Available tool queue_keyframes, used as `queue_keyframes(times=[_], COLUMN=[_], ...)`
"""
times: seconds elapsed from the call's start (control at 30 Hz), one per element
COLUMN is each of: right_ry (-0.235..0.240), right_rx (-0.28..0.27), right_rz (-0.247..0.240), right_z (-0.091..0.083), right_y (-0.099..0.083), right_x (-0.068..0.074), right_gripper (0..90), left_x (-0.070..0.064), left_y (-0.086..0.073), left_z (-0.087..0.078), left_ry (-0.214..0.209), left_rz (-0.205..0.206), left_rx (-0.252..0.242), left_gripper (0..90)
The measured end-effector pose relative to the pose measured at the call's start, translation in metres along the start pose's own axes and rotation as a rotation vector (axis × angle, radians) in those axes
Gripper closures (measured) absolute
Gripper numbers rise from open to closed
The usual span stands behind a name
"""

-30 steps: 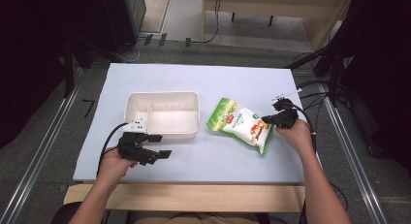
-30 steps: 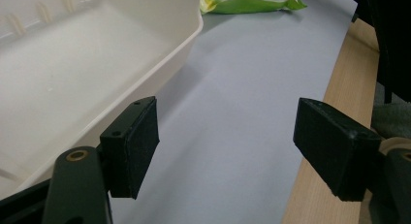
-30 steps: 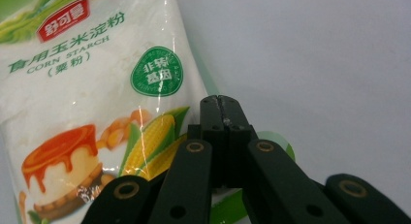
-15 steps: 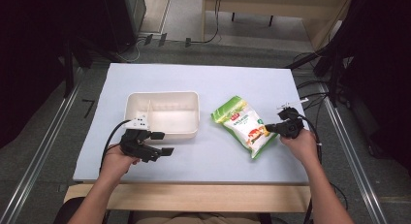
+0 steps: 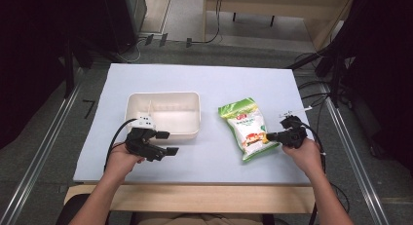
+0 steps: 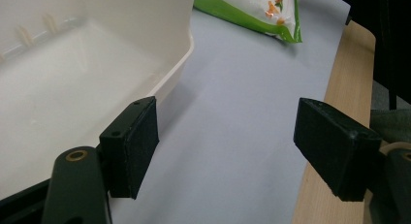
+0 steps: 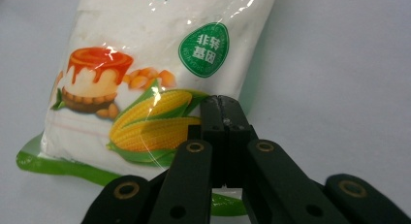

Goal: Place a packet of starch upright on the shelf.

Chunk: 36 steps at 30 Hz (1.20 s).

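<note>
A white and green bag of corn starch [image 5: 248, 129] lies flat on the pale blue table cover, right of centre. My right gripper [image 5: 269, 136] is at its near right edge, shut on the bag [image 7: 145, 64]; the right gripper view shows the closed jaws [image 7: 224, 107] pinching the plastic beside the printed corn cob. An empty cream plastic tray [image 5: 163, 95] sits left of centre. My left gripper [image 5: 168, 142] hovers open at the tray's near right corner, nothing between its fingers [image 6: 225, 146]. In the left gripper view the tray's wall [image 6: 179, 54] is beside the left jaw and the bag [image 6: 252, 10] lies far off.
The blue cover [image 5: 204, 79] ends short of the wooden front edge [image 5: 195, 198] of the table. Cables trail off the right side [image 5: 316, 96]. Metal rails run along both sides of the table on the floor.
My right gripper has moved right and toward the front edge, dragging the bag along and turning it more upright. The left gripper has barely shifted.
</note>
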State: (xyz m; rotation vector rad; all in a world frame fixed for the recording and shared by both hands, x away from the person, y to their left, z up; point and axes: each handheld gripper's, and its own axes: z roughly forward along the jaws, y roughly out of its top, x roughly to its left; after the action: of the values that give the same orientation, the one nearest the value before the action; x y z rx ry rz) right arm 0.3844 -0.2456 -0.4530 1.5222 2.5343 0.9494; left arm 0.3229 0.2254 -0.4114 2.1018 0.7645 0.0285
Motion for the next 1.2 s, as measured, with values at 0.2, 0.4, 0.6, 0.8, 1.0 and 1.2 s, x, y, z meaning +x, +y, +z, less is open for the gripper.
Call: queue_keyframes(times=[0.2,0.4,0.6,0.8,1.0,1.2], right_ry=[-0.001,0.067,0.006,-0.018,-0.003,-0.032], right_rx=[0.015,0.023,-0.043,-0.152,-0.179,-0.186], right_rz=[-0.027,-0.03,-0.025,-0.02,0.016,0.03], right_z=[-0.002,-0.004,-0.016,-0.022,-0.011,0.001], right_y=[-0.006,-0.012,-0.005,0.01,0.032,0.049], right_x=[0.014,0.019,0.015,0.009,-0.001,-0.011], right_gripper=[90.0,90.0,90.0,72.2,55.8,49.0], left_x=[-0.002,-0.001,0.0,-0.001,-0.002,-0.002], left_y=[0.002,0.004,0.003,0.001,-0.003,-0.007], left_z=[0.003,0.002,0.003,0.003,0.0,-0.005], left_ry=[-0.008,-0.01,-0.002,0.005,0.034,0.043], left_rz=[0.013,0.018,0.021,0.016,0.018,0.008], left_rx=[0.002,0.001,0.007,0.013,0.018,0.016], left_gripper=[25.2,25.2,25.2,25.2,25.1,25.1])
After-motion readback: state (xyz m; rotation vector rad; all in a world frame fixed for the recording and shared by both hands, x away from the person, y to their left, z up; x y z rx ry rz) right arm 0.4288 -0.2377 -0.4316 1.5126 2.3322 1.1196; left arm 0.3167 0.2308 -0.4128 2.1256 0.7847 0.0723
